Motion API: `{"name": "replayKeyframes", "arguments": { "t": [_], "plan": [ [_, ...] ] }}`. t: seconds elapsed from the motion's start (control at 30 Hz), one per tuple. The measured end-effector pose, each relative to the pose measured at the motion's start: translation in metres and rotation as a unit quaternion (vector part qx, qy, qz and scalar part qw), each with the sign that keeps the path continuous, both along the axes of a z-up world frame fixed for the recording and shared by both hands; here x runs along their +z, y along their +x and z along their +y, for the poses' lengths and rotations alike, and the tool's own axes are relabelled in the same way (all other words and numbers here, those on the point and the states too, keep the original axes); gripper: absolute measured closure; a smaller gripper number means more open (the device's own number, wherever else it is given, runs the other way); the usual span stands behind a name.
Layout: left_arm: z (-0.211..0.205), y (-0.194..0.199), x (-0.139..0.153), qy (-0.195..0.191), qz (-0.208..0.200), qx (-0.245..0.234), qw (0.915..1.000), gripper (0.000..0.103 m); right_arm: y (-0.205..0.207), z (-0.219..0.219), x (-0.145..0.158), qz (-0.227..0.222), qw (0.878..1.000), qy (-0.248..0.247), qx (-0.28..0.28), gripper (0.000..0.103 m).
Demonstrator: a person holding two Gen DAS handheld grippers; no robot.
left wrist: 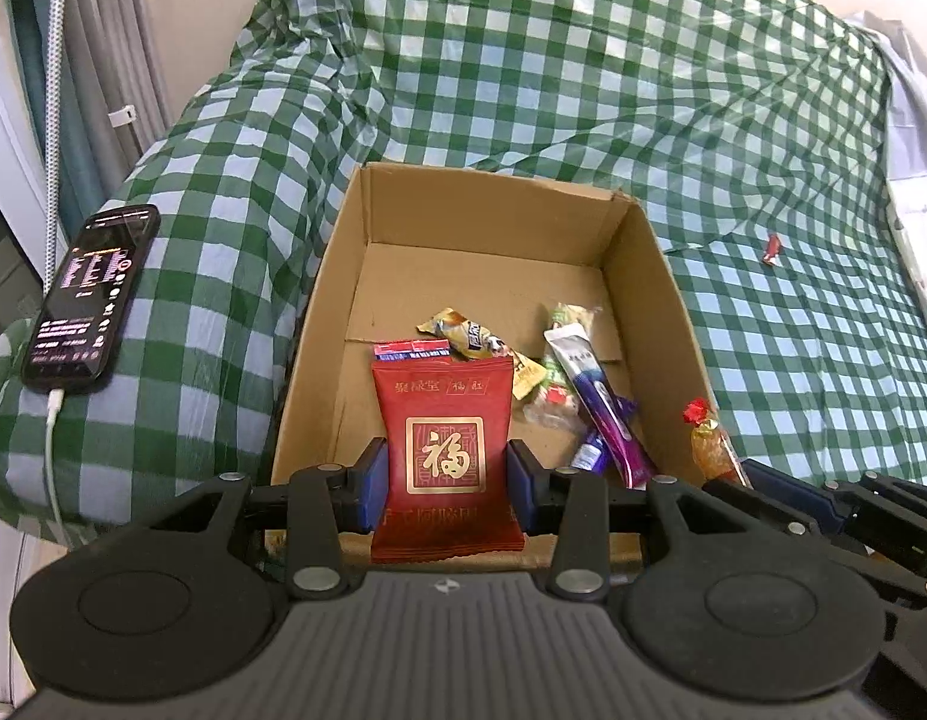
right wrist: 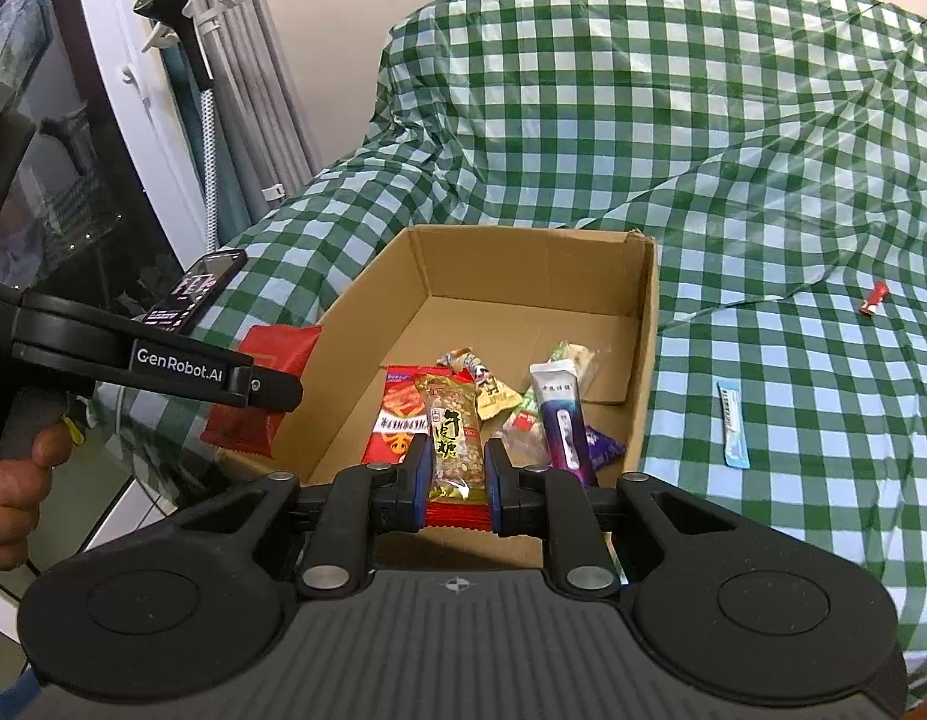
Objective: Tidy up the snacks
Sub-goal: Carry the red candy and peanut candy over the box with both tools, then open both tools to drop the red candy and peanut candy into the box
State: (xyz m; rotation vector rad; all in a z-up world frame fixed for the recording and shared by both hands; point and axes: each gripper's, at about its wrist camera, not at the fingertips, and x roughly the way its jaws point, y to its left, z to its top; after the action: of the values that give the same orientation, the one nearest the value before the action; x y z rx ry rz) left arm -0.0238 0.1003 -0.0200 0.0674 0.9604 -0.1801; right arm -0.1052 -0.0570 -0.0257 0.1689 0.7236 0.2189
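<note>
Clamping red sachet (left wrist: 445,450) w/ left gripper (left wrist: 445,483), nougat bar (right wrist: 457,450) w/ right gripper (right wrist: 457,480); both lt, crinkly, prob slippery, gripping mid-body over box (left wrist: 655,300)

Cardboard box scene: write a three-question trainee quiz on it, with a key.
1. True or false: the left gripper is shut on the red packet.
2. What does the right gripper hold? A) peanut candy bar B) phone C) toothpaste tube
3. Fill in: the small red candy lies on the checked ____, outside the cardboard box.

Key: 1 true; 2 A; 3 cloth.
</note>
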Motion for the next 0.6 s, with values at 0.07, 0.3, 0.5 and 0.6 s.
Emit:
{"name": "replayKeyframes", "arguments": {
  "t": [0.07,0.3,0.5,0.6],
  "plan": [
    [-0.001,0.011,-0.004,0.003,0.006,0.002,1.0,0.057,0.011,0.001,-0.004,0.004,1.0,0.001,0.0,0.084],
    [-0.004,0.047,-0.025,0.016,0.027,0.005,0.9995,0.057,0.047,-0.003,-0.022,0.023,1.0,0.004,-0.005,0.084],
    [-0.012,0.075,-0.043,0.025,0.042,0.005,0.9988,0.057,0.074,-0.009,-0.038,0.039,0.999,0.005,-0.016,0.084],
    [-0.015,0.086,-0.053,0.029,0.05,0.004,0.9983,0.057,0.085,-0.012,-0.047,0.047,0.999,0.006,-0.021,0.084]
  ]
}}
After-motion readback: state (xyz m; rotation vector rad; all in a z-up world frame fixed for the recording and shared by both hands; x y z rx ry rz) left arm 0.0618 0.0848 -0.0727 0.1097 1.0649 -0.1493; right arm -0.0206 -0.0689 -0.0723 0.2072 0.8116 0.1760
